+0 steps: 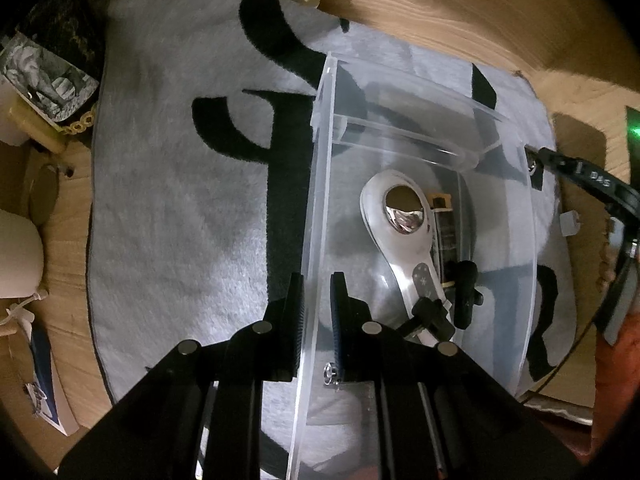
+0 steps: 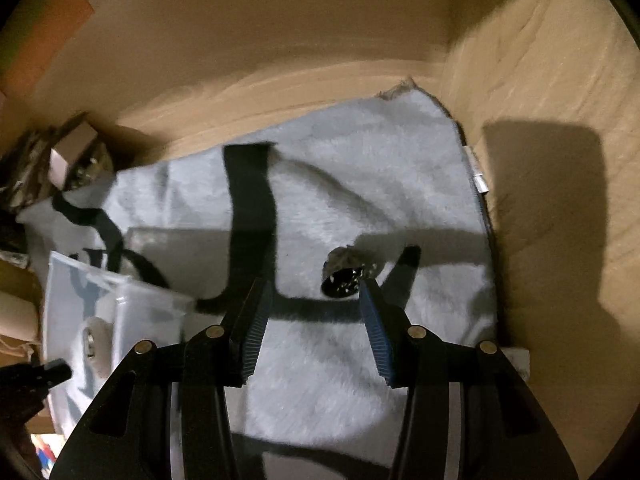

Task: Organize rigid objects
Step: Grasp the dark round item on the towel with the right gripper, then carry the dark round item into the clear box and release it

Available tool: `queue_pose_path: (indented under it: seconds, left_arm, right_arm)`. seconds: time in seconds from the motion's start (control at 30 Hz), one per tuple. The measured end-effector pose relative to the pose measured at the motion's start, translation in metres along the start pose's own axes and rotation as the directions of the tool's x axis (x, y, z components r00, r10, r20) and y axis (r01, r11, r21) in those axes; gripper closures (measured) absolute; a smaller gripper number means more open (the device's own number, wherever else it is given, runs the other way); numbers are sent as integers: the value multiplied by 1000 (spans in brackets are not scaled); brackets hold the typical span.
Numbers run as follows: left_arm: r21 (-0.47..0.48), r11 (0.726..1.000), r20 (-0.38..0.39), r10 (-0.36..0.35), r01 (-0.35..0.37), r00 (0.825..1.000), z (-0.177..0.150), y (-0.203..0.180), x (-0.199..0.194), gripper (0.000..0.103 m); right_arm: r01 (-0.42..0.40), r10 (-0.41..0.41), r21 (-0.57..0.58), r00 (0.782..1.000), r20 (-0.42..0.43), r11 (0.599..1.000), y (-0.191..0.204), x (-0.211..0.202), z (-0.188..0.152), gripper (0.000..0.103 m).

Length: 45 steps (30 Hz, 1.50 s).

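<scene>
A clear acrylic box (image 1: pixel 424 80) stands on a grey mat with black letters (image 1: pixel 180 184). Inside it lie a white hand mirror (image 1: pixel 400 216), a dark slim object (image 1: pixel 446 236) and a small black clamp-like piece (image 1: pixel 464 292). My left gripper (image 1: pixel 318 292) is shut on the box's left wall, one finger on each side. My right gripper (image 2: pixel 316 292) is open and empty above the mat; a small dark sparkly object (image 2: pixel 346 274) lies just beyond its fingertips. The box also shows in the right wrist view (image 2: pixel 120 312) at the left.
The mat lies on a wooden surface (image 1: pixel 440 0). Books and clutter (image 1: pixel 48 76) sit at the far left. A cardboard wall (image 2: pixel 560 80) rises to the right. A small box and clutter (image 2: pixel 72 152) sit at the mat's far left corner. The other gripper's arm (image 1: pixel 592 184) shows at right.
</scene>
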State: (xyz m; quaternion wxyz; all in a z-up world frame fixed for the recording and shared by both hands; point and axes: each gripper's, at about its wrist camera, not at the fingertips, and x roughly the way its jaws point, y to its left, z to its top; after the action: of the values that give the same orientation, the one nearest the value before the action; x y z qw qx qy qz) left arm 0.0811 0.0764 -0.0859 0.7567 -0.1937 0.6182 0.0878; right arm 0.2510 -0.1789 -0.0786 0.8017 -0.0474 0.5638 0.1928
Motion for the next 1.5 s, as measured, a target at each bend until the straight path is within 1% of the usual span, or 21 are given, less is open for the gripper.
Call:
queue_pose_path:
  seconds: [0.13,0.33,0.37,0.43,0.5,0.57,0.67,0.7,0.8,0.93,1.13,1.2,1.33,1.43,1.5]
  left_arm:
    - [-22,1000,-18,1,-1,1000,1,1,0,93]
    - [-31,999,-29,19,-20,999,1,1,0,93]
    - [-35,999,-30,19,-20,999,1,1,0,93]
    - [-41,999,-32,17,-18,999,2,2,0,93]
    - [-41,999,-32,17,-18,999,2,2,0,93]
    - [-40,999,-30,17,-18,999,2,2,0,93]
    - [-38,999,-27,16,-17,1000,2,2,0,93]
    - [-38,999,-26,15,-16,1000,2,2,0,93]
    - [-28,999,-22,16,-16,1000,1,3,0,93]
    - [-14,1000,-15,16,-16,1000,-1,2,-2,93]
    - [11,1000,-6,13,-13,1000,-3,0,-3,93]
    - [22,1000,-3,12,-11,1000,-3,-1,-4,93]
    - [40,999,1,9,-9,1000,-3,-2,-3,93]
    - [54,998,2,13,-13,1000,-3,-3,-3,93]
    - [64,998,2,19,-19,1000,-2,-5,-3,93]
  right_arm:
    - [-2,2,0,999,-34,1000,-8,23,4,60]
    - [-4,3,-13,998,-57,1000,-12,43,7,61]
    - [-1,0,-17,999,-54,1000,-12,44,7,63]
    - [10,-11,-32,999,-43,999,-11,43,8,70]
    - [26,-27,-41,999,-40,999,-12,43,8,80]
    - [35,-37,-38,999,-36,999,-14,44,9,84]
    - [17,-18,-25,999,-27,1000,-16,41,7,90]
    - [17,-18,-21,1000,-24,1000,-18,41,9,90]
    - [2,-2,1,1000,-16,1000,-20,33,7,92]
    - [-22,22,26,1000,5,999,-16,18,1,92]
    - [-43,41,35,997,58,998,-4,-19,-9,92]
    - [-41,39,22,996,76,999,10,-32,-13,92]
    - [-67,66,-4,992,109,998,24,-56,-22,92]
    - [-96,99,-34,988,121,995,43,-72,-30,92]
    - [-122,128,-55,985,113,991,61,-72,-37,92]
